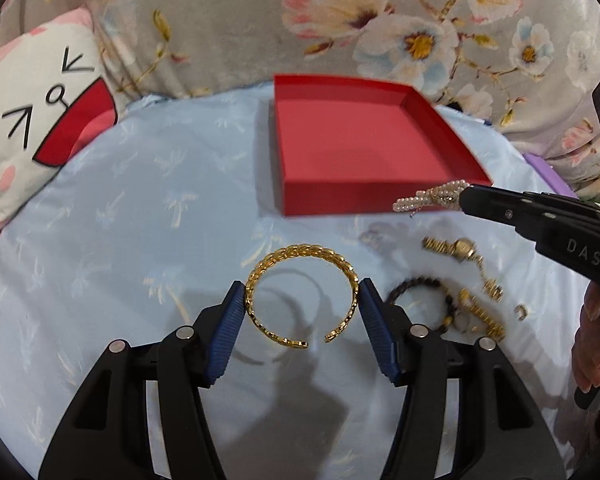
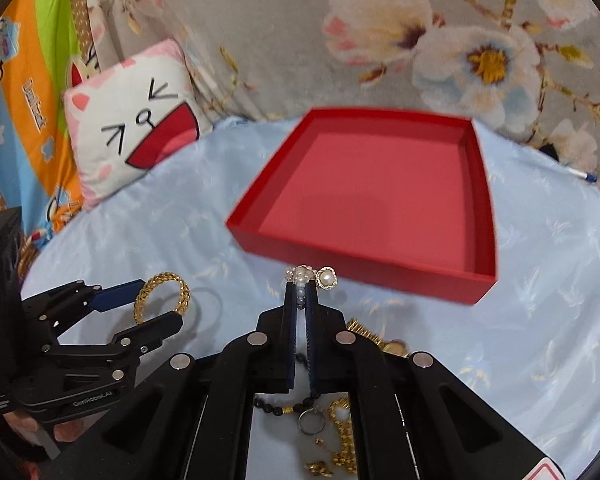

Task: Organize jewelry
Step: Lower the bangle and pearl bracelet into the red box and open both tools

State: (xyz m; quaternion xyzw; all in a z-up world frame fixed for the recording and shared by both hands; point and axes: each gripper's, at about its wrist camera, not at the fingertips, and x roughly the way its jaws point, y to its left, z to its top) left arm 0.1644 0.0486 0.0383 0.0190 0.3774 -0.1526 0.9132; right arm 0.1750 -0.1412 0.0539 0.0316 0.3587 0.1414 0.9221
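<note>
gripping one gold bangle (image 1: 301, 295), one pearl bracelet (image 1: 428, 197); two claws.

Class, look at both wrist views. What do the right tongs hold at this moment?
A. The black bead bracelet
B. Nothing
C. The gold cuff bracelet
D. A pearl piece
D: the right tongs are closed on a pearl piece, lifted in front of the red box, while the gold cuff bracelet sits between the fingers of the left tongs.
</note>
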